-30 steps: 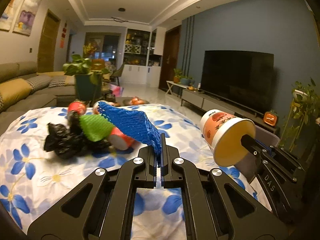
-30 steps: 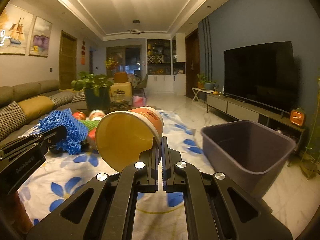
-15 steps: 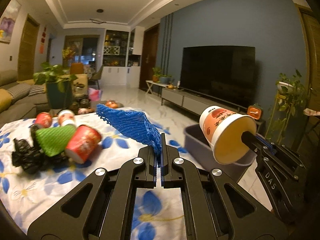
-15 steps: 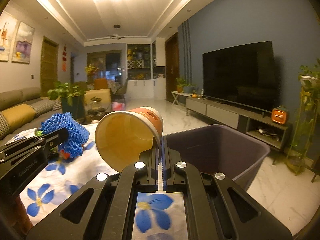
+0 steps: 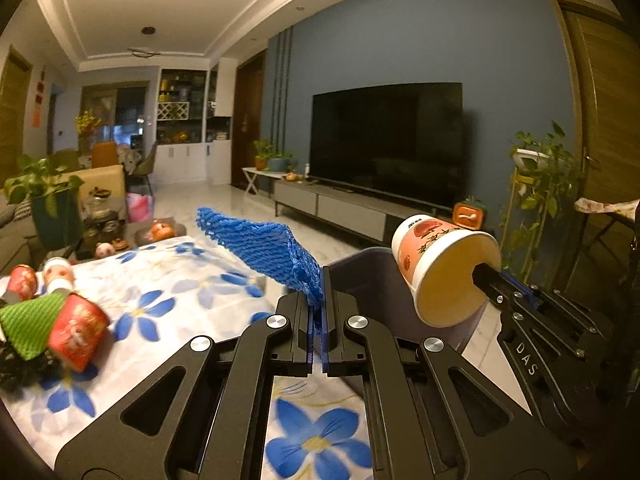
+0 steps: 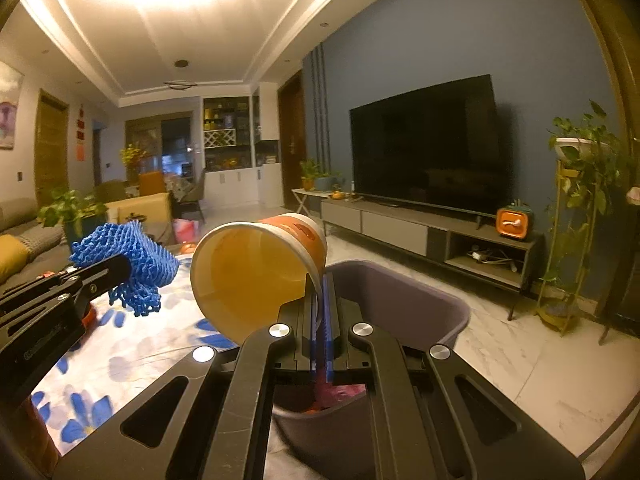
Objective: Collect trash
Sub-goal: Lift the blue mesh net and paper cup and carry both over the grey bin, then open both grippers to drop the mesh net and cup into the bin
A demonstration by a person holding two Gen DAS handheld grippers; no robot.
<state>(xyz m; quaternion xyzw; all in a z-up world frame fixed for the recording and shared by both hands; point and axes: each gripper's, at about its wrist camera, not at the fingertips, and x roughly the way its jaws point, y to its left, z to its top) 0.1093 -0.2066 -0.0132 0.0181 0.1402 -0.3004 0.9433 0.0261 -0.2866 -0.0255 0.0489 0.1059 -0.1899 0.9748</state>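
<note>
Both tongs have swung from the desk (image 5: 192,296) toward the bin (image 6: 420,296): left tongs (image 5: 318,300) clamped on blue net (image 5: 260,240), right tongs (image 6: 320,300) pinching the cup (image 6: 256,272) rim over it, so dropping looks next.

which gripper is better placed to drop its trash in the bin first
Right. The right gripper, shut on the paper cup, sits directly over the grey bin. The left gripper, shut on the blue foam net, is above the table edge, beside the bin.

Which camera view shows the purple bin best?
The right wrist view: the purple bin shows its open mouth and far wall. In the left wrist view, the left gripper and paper cup hide most of it.
</note>
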